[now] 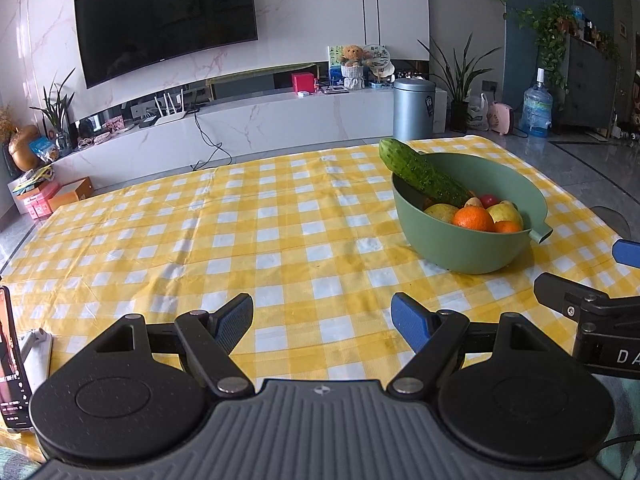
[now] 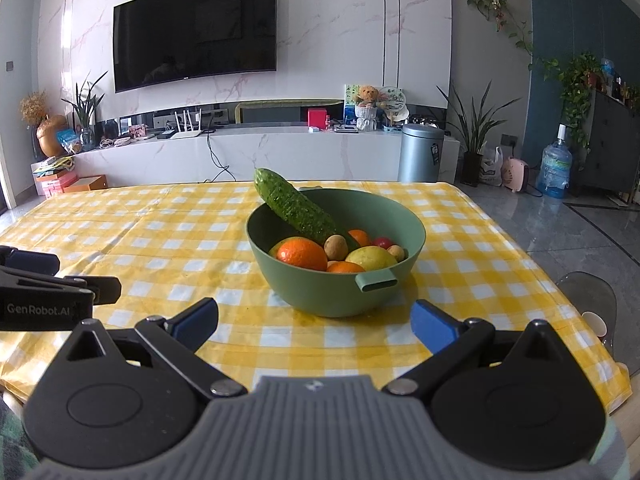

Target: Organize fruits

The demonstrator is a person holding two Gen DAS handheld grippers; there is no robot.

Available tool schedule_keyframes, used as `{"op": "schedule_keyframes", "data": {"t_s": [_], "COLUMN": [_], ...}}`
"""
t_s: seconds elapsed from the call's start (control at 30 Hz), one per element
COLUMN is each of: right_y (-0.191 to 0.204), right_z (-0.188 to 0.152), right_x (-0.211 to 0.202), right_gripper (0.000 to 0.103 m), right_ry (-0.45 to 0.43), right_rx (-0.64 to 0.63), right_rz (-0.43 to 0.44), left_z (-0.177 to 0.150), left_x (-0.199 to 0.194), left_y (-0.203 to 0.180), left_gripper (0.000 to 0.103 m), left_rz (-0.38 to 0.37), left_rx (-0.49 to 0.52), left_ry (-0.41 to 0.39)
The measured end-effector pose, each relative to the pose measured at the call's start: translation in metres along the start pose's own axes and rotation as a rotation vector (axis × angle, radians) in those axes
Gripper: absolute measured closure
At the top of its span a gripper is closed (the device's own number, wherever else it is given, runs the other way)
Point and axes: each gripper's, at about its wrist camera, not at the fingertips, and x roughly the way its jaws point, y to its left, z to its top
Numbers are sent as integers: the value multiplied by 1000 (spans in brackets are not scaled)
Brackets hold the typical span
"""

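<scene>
Your left gripper (image 1: 322, 322) and right gripper (image 2: 314, 326) both hover spread wide and empty. Ahead, the green bowl (image 2: 340, 296) holds every fruit you can see, a cucumber (image 2: 296, 206) leaning out; none lies on the tablecloth (image 1: 200, 240).

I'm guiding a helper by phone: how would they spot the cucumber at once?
On the yellow-and-white checked tablecloth stands a round green plastic bowl of fruit. The long, bumpy dark green cucumber leans on its far left rim, one end sticking out above it. Everything else in the bowl is small, round, and orange, yellow or red.
</scene>
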Motion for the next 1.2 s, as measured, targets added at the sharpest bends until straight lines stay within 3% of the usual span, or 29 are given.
{"op": "schedule_keyframes", "data": {"t_s": [1.2], "right_y": [0], "right_z": [0], "right_x": [0], "right_gripper": [4], "right_ry": [0], "right_rx": [-2], "right_rz": [-1], "left_z": [-2], "left_x": [2], "left_y": [3], "left_gripper": [11], "left_rz": [4], "left_rx": [-4], "left_ry": [16]}}
